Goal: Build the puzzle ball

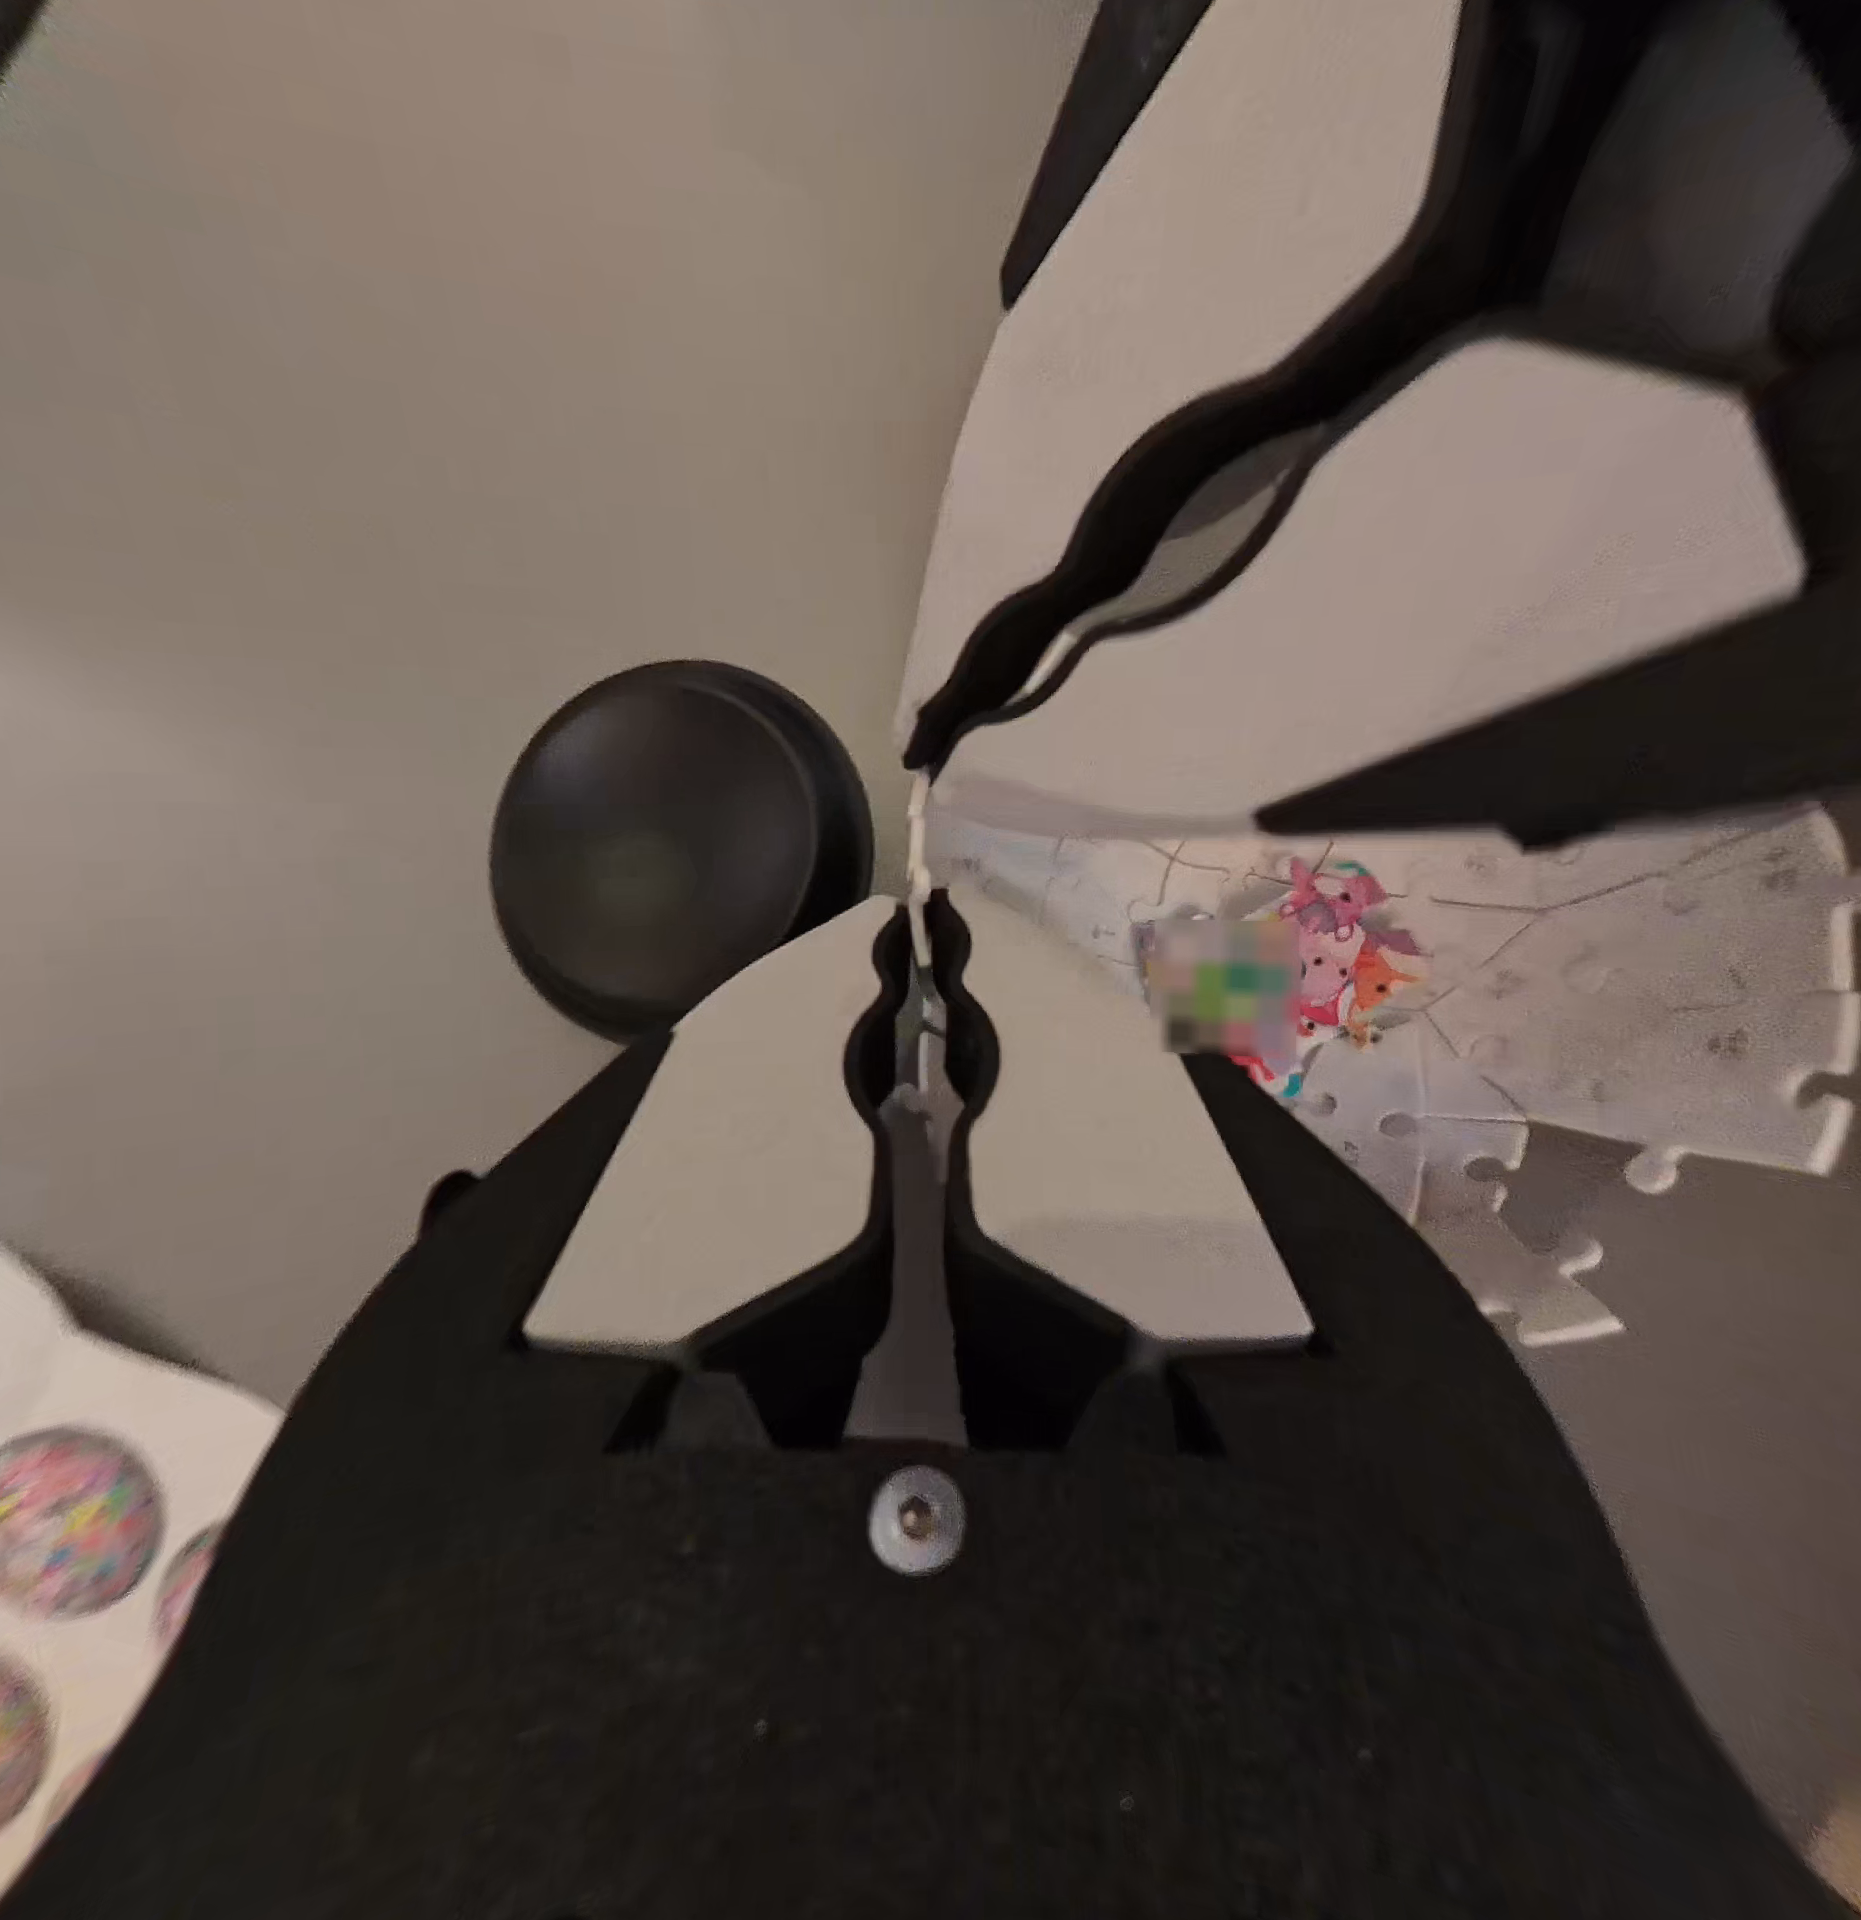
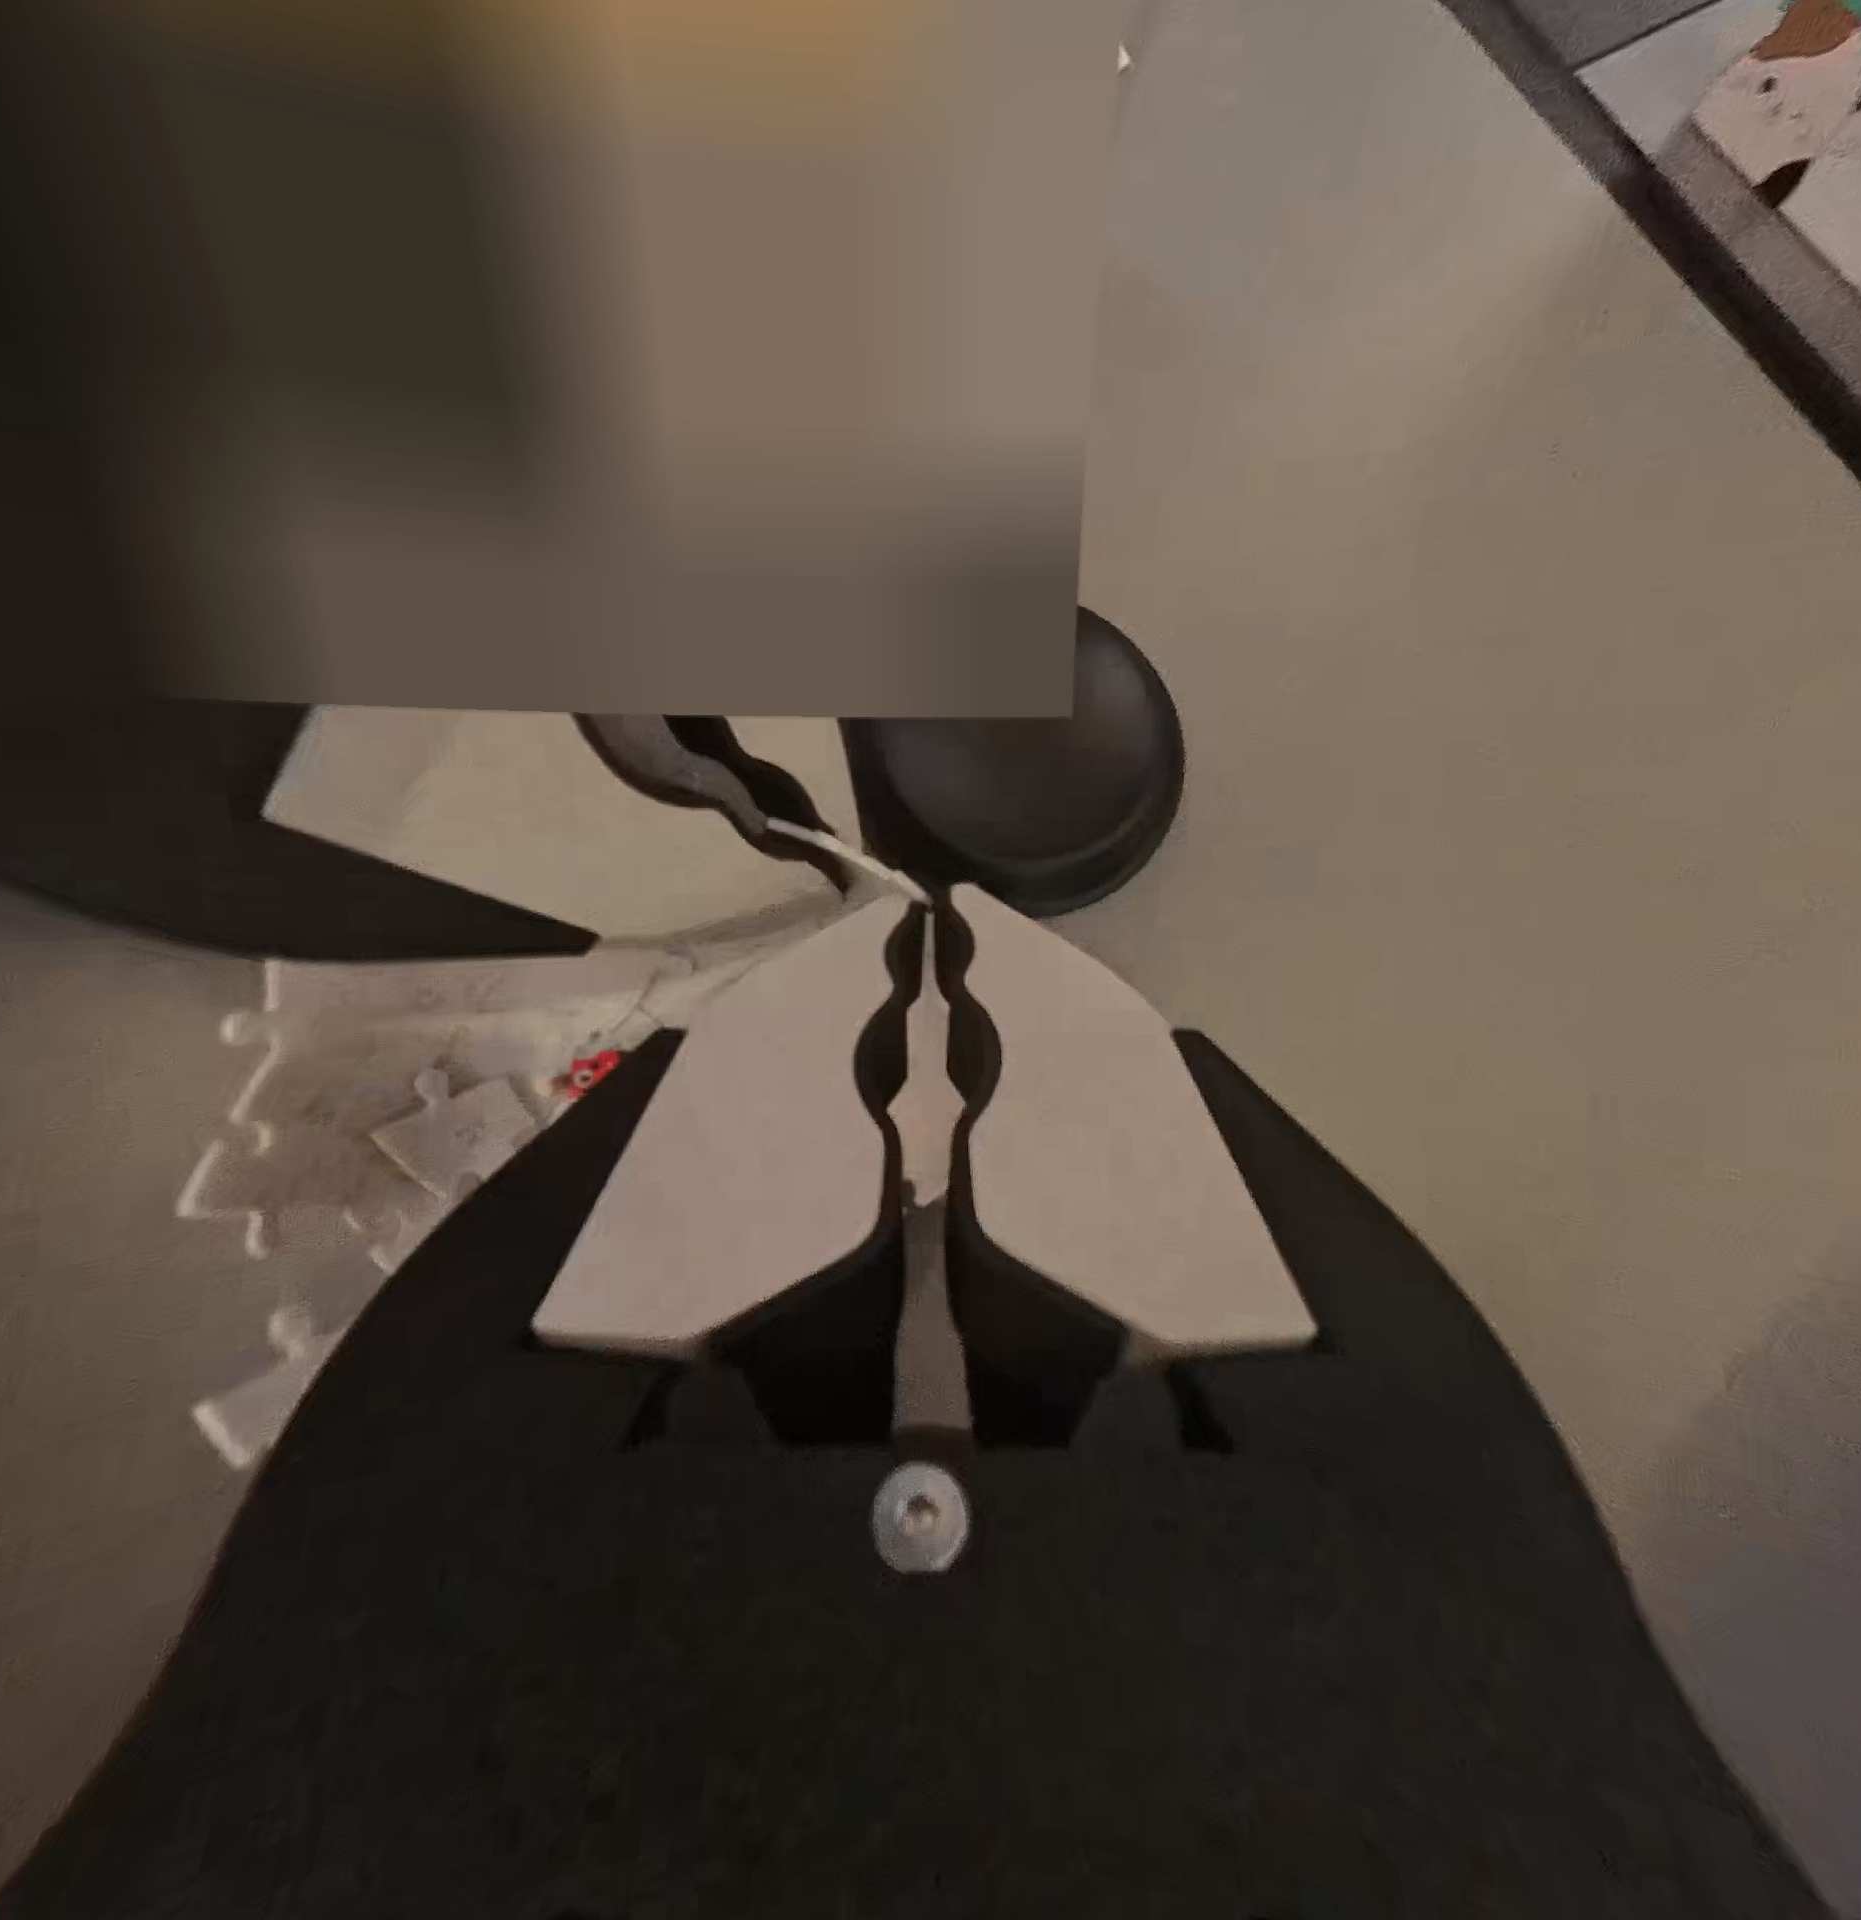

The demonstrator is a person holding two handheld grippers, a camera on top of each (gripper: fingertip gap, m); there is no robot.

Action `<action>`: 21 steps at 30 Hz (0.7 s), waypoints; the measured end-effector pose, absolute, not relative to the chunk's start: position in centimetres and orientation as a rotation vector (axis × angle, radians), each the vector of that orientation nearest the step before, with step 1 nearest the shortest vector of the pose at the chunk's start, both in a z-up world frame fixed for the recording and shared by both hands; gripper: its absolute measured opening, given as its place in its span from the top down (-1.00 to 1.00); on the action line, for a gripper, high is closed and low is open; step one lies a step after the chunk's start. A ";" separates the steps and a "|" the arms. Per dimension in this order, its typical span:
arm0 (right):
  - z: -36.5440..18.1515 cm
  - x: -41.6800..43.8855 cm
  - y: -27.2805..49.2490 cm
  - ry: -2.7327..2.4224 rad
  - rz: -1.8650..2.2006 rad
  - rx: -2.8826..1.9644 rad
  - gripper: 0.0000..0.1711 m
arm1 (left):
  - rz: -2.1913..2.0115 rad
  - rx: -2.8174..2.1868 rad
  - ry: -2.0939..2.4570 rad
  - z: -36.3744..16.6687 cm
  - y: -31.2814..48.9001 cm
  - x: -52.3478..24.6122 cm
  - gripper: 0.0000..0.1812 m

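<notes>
Left wrist view: left gripper (image 1: 918, 920) pinched on white puzzle-piece edge (image 1: 918, 831); right gripper (image 1: 921, 750) clamped on same curved section (image 1: 1528, 987), meeting tip to tip above pale counter (image 1: 282, 416). Black round dish (image 1: 666, 847) just beside, contents not visible. Advice: hold both grips firm, align tabs squarely, press gently to avoid popping joined pieces. Printed sheet (image 1: 64, 1517) lower left.

Dim warm light, soft motion blur, fisheye-warped edges.
</notes>
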State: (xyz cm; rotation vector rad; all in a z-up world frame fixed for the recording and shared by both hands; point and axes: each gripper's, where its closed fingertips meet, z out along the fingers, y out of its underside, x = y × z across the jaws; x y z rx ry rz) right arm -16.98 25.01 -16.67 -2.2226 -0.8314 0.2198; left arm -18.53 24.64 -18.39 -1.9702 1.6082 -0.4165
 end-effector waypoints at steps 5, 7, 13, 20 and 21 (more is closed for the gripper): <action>-16.0 -16.6 24.2 -0.951 0.409 -2.186 0.91 | -0.543 -1.920 1.654 -17.6 23.7 -18.6 0.98; -16.5 -16.3 23.3 -0.992 0.647 -2.192 0.76 | -0.745 -1.906 1.638 -16.8 23.0 -18.3 0.98; -14.5 -17.3 22.2 -0.884 1.145 -1.933 0.98 | -1.214 -1.835 1.605 -15.3 21.0 -18.0 0.98; -12.7 -15.7 22.0 -0.608 1.631 -1.837 0.98 | -1.636 -1.620 1.487 -11.4 19.8 -18.7 0.98; -13.5 -15.5 22.4 -0.624 1.527 -1.897 0.98 | -1.596 -1.644 1.472 -11.6 20.3 -18.6 0.98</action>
